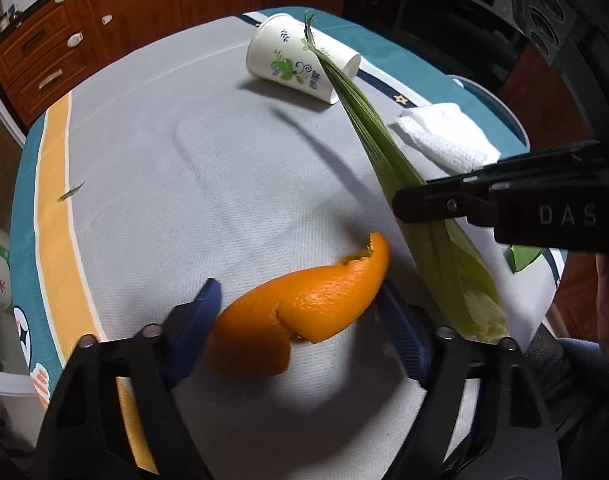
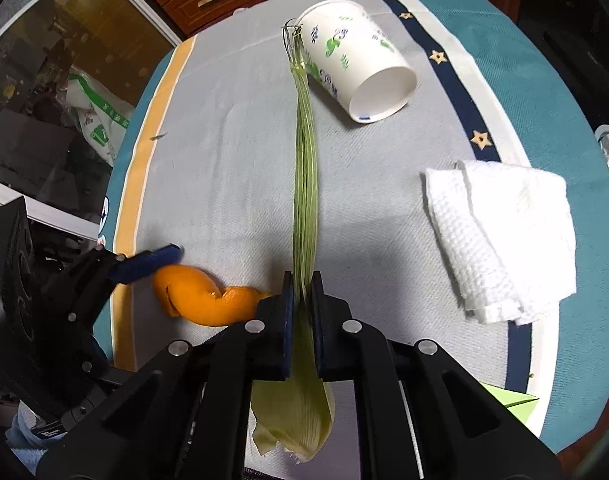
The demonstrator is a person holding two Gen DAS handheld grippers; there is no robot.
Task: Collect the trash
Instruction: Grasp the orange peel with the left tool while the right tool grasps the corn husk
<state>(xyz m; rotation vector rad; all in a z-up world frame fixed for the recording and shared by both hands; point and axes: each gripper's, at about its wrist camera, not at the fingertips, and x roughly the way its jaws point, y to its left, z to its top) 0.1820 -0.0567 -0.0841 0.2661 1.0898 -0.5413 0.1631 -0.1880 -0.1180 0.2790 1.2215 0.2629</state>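
Observation:
A curled orange peel (image 1: 300, 308) lies on the grey table mat between the open blue-padded fingers of my left gripper (image 1: 300, 304); it also shows in the right wrist view (image 2: 200, 298). My right gripper (image 2: 302, 284) is shut on a long green corn husk (image 2: 304, 184) and holds it above the table; the husk (image 1: 388, 152) and the right gripper's black finger (image 1: 428, 202) cross the left wrist view. A white paper cup (image 2: 360, 64) with green and blue print lies on its side at the far end (image 1: 296, 60). A folded white paper towel (image 2: 500, 232) lies to the right (image 1: 448, 136).
The round table has a teal, yellow and navy starred cloth (image 2: 460, 76). A small green scrap (image 1: 70, 192) lies near the yellow stripe. A green paper piece (image 2: 516, 402) sits at the near right edge. Wooden cabinets (image 1: 56, 40) stand beyond the table.

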